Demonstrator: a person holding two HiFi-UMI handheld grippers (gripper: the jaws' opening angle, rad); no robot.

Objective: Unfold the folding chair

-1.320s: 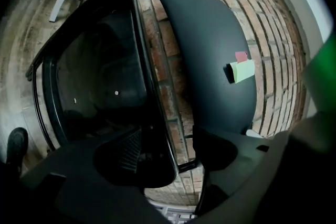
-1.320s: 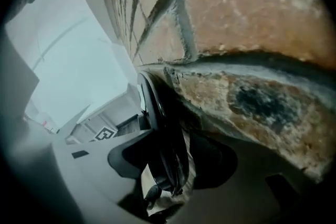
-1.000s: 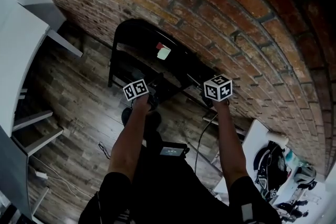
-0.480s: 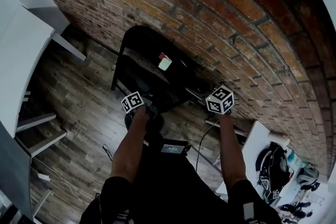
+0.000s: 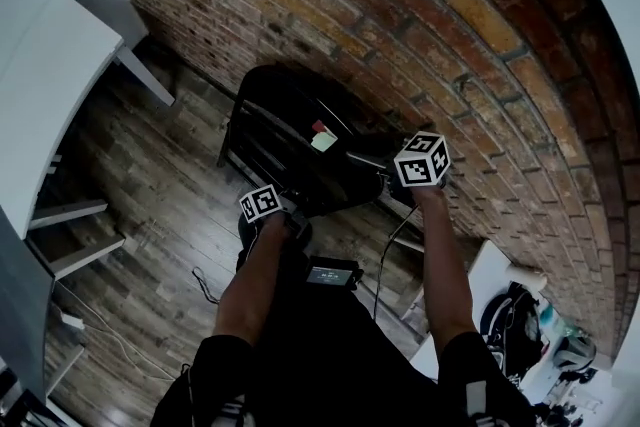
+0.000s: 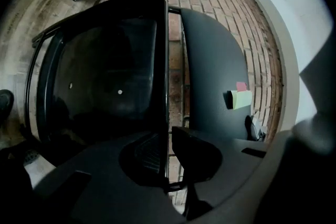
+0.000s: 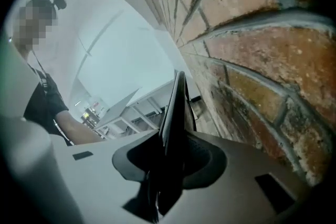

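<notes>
The black folding chair leans against the brick wall, with a green and red sticky note on its backrest. My left gripper is at the front edge of the seat. Its jaws have just been closing and now pinch that thin edge. My right gripper is at the side of the backrest. Its jaws have also just been closing, and the backrest's thin black edge sits tight between the pads.
The brick wall runs close behind the chair. A white desk and steps stand at the left. A cable lies on the wooden floor. A white table with bags is at the lower right. A person stands by.
Both grippers have gone from open to shut on the chair. The left one has drawn back toward me with the seat's edge. The right one has risen a little along the backrest.
</notes>
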